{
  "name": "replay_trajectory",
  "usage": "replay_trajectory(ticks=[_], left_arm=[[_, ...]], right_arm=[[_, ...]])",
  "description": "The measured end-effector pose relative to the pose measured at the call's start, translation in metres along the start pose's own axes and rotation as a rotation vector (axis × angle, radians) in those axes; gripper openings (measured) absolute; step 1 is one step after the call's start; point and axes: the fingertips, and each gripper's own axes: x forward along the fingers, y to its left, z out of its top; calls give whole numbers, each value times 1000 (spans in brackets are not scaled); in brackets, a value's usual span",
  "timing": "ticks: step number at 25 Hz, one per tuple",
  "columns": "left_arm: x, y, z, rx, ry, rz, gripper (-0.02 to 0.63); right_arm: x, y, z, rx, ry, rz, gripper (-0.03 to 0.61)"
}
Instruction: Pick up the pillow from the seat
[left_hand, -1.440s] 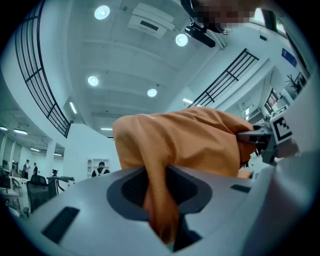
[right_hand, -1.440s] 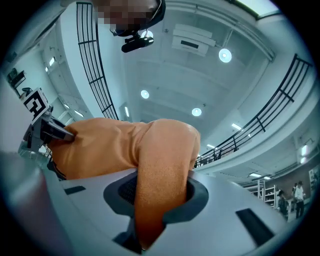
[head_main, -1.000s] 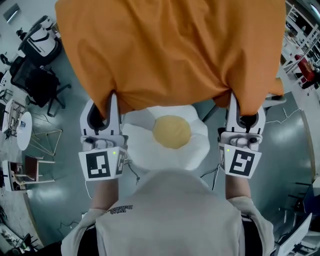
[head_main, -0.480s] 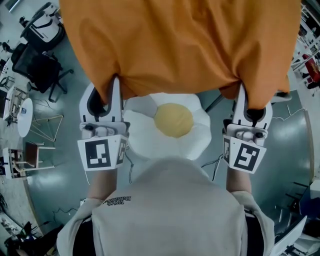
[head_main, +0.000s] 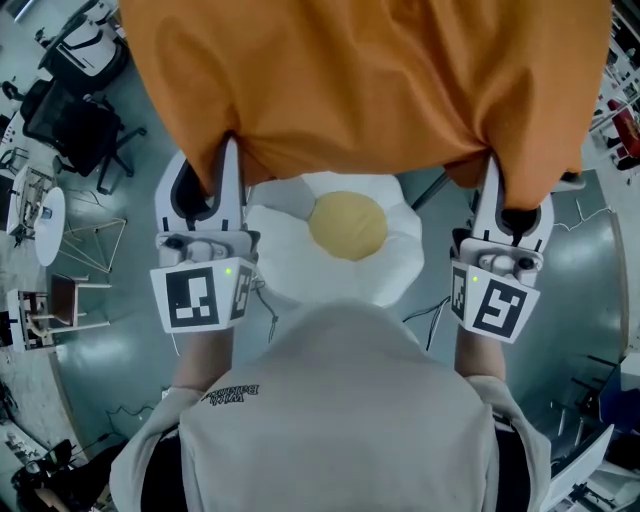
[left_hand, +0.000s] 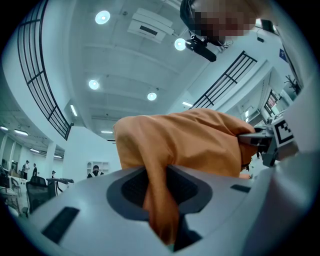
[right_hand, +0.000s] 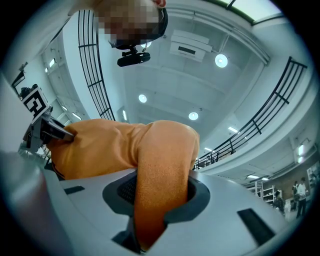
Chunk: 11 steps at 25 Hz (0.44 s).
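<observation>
A large orange cloth or soft orange pillow hangs spread across the top of the head view. My left gripper is shut on its lower left corner, and my right gripper is shut on its lower right corner. In the left gripper view a fold of orange cloth is pinched between the jaws. The right gripper view shows a fold of the orange cloth clamped the same way. Below, between my arms, lies a white egg-shaped pillow with a yellow yolk. What it rests on is hidden.
Black office chairs stand at the upper left on the grey floor. A small round white table and a wire-frame stand are at the left. Cables trail near the egg pillow. Shelving lines the right edge.
Both grippers have moved a little farther up the view with the orange cloth still clamped. The right gripper has also shifted slightly right. The egg pillow has not moved.
</observation>
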Motion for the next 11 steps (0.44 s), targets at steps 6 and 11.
replay_trajectory(ticks=[6, 11], left_arm=[[-10, -4, 3, -9, -6, -11, 100], [-17, -2, 1, -8, 2, -15, 101]], right_arm=[[-13, -1, 6, -4, -10, -15, 120], [-20, 4, 7, -2, -3, -16, 126]])
